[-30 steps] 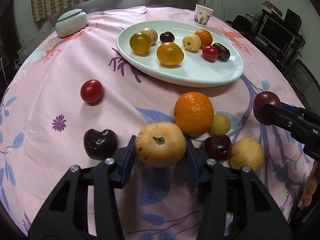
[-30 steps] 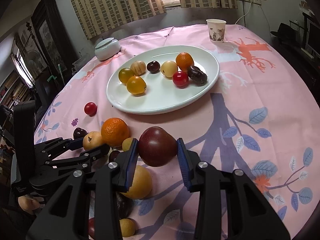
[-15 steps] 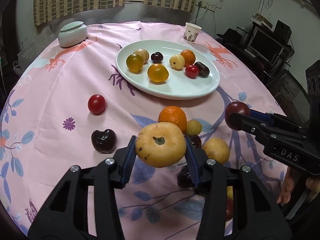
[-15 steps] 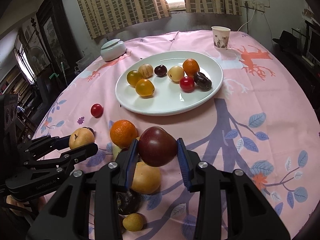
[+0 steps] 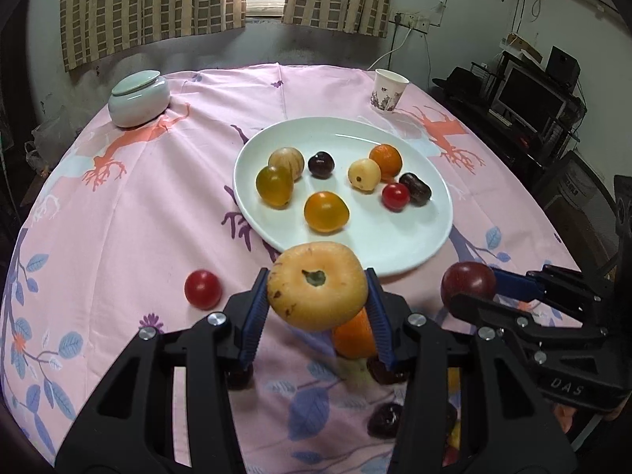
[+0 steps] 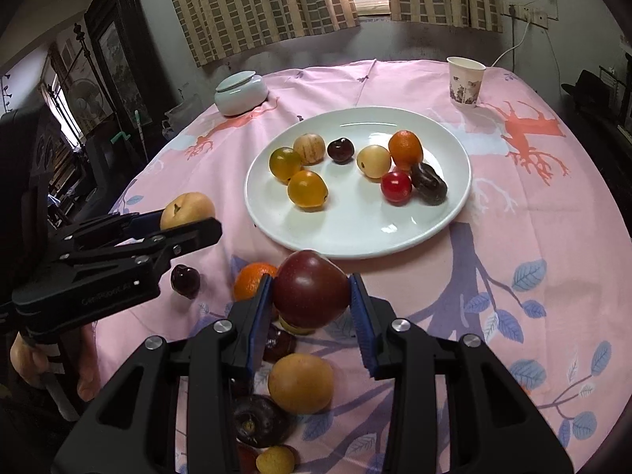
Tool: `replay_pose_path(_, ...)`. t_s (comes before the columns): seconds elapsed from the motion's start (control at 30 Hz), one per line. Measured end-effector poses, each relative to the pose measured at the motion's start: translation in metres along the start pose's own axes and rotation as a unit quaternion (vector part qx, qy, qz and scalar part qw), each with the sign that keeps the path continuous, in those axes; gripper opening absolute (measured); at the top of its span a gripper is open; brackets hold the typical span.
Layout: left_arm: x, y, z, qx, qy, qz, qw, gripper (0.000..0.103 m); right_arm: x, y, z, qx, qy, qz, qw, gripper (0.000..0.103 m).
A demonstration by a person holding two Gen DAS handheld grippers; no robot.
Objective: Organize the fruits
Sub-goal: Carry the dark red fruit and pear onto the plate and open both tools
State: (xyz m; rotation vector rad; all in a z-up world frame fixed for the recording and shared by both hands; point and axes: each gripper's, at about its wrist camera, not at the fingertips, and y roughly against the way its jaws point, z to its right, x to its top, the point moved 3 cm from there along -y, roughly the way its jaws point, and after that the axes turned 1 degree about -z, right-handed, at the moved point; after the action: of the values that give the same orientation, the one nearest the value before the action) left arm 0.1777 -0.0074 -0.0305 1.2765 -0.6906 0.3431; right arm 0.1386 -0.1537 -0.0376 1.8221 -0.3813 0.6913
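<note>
My left gripper (image 5: 316, 296) is shut on a yellow pear-like fruit (image 5: 317, 291) and holds it in the air near the front rim of the white oval plate (image 5: 430, 245). My right gripper (image 6: 312, 296) is shut on a dark red plum (image 6: 311, 294), also lifted, in front of the plate (image 6: 355, 243). The plate holds several fruits. The left gripper with the pear (image 6: 187, 211) shows at the left of the right wrist view. The plum (image 5: 468, 283) shows at the right of the left wrist view.
Loose fruits lie on the pink cloth: a red tomato (image 5: 202, 289), an orange (image 6: 252, 280), a dark cherry (image 6: 185, 281), a yellow fruit (image 6: 300, 382) and dark plums under the grippers. A lidded pale bowl (image 5: 139, 98) and a paper cup (image 5: 386, 90) stand at the back.
Both grippers have risen and moved forward toward the plate with their fruits held. The loose fruits on the cloth now lie below and behind the fingers.
</note>
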Motion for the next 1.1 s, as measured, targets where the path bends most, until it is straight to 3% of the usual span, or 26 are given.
replay_pose_path(0.33, 0.066, -0.07, -0.003, -0.007, 0.013, -0.027, 0.9995, 0.048, 0.067, -0.051, 0.008, -0.027, 0.036, -0.013, 0.999, 0.039)
replay_pose_path(0.57, 0.074, -0.104, -0.01, -0.03, 0.048, -0.051, 0.9971, 0.048, 0.083, -0.079, 0.024, -0.032, 0.028, -0.014, 0.999, 0.039)
replay_pose_path(0.9, 0.078, -0.106, -0.009, -0.032, 0.047, -0.047, 0.9973, 0.049, 0.083, -0.095, 0.029, -0.039, 0.032, -0.026, 0.998, 0.041)
replay_pose_path(0.97, 0.078, -0.104, -0.009, -0.036, 0.048, -0.045, 0.9972, 0.052, 0.084, -0.094, 0.03, -0.043, 0.03, -0.018, 0.998, 0.044)
replay_pose_path(1.07, 0.079, -0.092, -0.01, -0.035, 0.042, -0.032, 0.998, 0.058, 0.086, -0.086, 0.03, -0.059, 0.035, 0.008, 0.998, 0.069)
replay_pose_path(1.1, 0.08, -0.087, -0.01, -0.034, 0.041, -0.025, 0.9983, 0.06, 0.086, -0.083, 0.03, -0.063, 0.038, 0.02, 0.997, 0.07)
